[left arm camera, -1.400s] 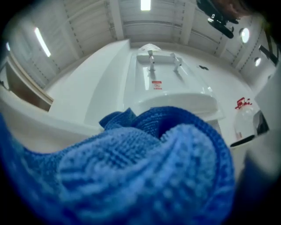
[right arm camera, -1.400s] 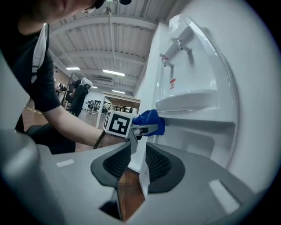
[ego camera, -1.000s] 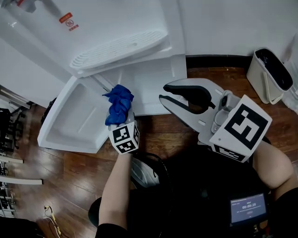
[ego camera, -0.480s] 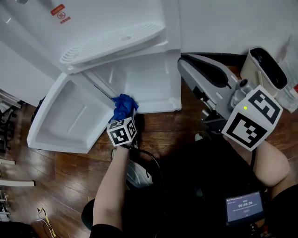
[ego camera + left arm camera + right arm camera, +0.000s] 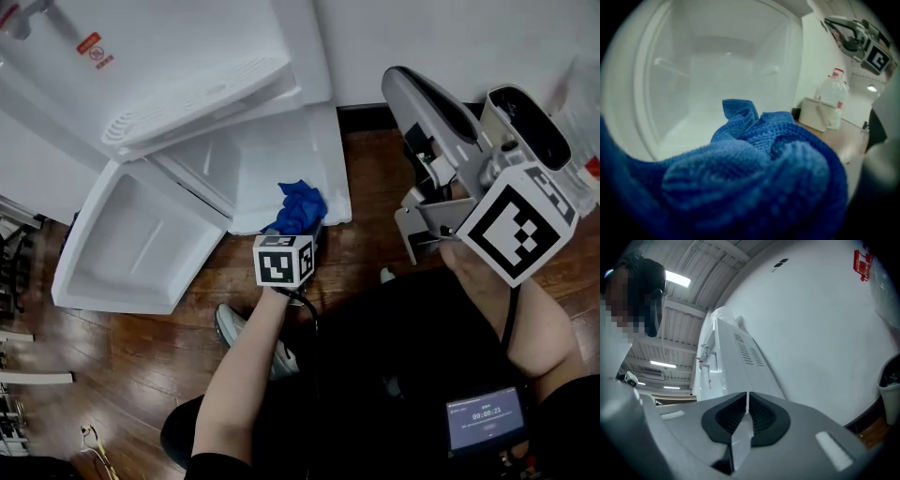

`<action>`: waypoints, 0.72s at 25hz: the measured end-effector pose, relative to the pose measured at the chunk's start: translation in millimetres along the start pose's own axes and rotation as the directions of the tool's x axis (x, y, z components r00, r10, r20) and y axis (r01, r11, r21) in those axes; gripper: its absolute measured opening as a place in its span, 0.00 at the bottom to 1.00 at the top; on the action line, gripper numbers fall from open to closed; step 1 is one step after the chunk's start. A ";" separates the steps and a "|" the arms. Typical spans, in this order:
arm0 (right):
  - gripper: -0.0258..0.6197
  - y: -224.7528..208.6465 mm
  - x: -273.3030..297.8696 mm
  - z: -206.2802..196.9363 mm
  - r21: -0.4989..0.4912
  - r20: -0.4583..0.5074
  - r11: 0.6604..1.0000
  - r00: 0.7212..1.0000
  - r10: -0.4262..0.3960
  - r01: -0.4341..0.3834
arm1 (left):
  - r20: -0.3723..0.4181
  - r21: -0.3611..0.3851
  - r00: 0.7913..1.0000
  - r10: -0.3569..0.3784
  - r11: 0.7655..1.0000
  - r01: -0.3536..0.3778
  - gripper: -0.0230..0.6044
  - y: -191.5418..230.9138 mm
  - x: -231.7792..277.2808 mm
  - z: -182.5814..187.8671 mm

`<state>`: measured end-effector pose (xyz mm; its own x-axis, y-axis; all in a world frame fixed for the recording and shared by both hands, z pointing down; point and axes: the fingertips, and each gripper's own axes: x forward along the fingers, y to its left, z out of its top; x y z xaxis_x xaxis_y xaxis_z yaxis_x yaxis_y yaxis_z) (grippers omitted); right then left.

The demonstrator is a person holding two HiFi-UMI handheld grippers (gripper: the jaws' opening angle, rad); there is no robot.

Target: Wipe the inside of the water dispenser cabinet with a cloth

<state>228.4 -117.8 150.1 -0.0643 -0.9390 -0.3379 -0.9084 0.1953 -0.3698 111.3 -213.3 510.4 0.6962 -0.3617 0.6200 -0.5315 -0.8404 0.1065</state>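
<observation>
Only overhead: left tool (image 5: 302,229) clutches cloth (image 5: 297,203).

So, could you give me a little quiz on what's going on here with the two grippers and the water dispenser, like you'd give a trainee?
1. Pick one: what is the left gripper holding? A a sponge; B a blue cloth; C a bottle.
2. True or false: the right gripper is clamped on a cup.
3. Fill in: the cabinet door of the water dispenser stands ____.
Key: 1 B. 2 False: its jaws have just closed with nothing between them. 3 open.
</observation>
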 end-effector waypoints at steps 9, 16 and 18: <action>0.07 -10.5 -4.9 3.2 0.046 0.012 0.999 1.000 -0.015 0.014 | -0.187 0.265 0.929 -0.318 0.894 0.360 0.33 -164.3 35.5 -12.6; 0.07 -14.9 -5.9 5.3 0.076 0.024 0.997 1.000 -0.019 0.017 | 0.008 0.089 0.996 -0.093 0.992 0.092 0.33 -91.8 5.7 33.3; 0.07 -13.2 -5.1 4.7 0.077 0.025 0.997 1.000 -0.015 0.013 | 0.075 0.069 0.997 -0.023 0.997 0.018 0.33 -66.7 -15.3 55.7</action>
<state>242.6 -114.3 152.7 -0.0398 -0.9344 -0.3539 -0.8744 0.2040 -0.4402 163.0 -174.2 450.5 0.7427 -0.3717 0.5570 -0.4844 -0.8726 0.0635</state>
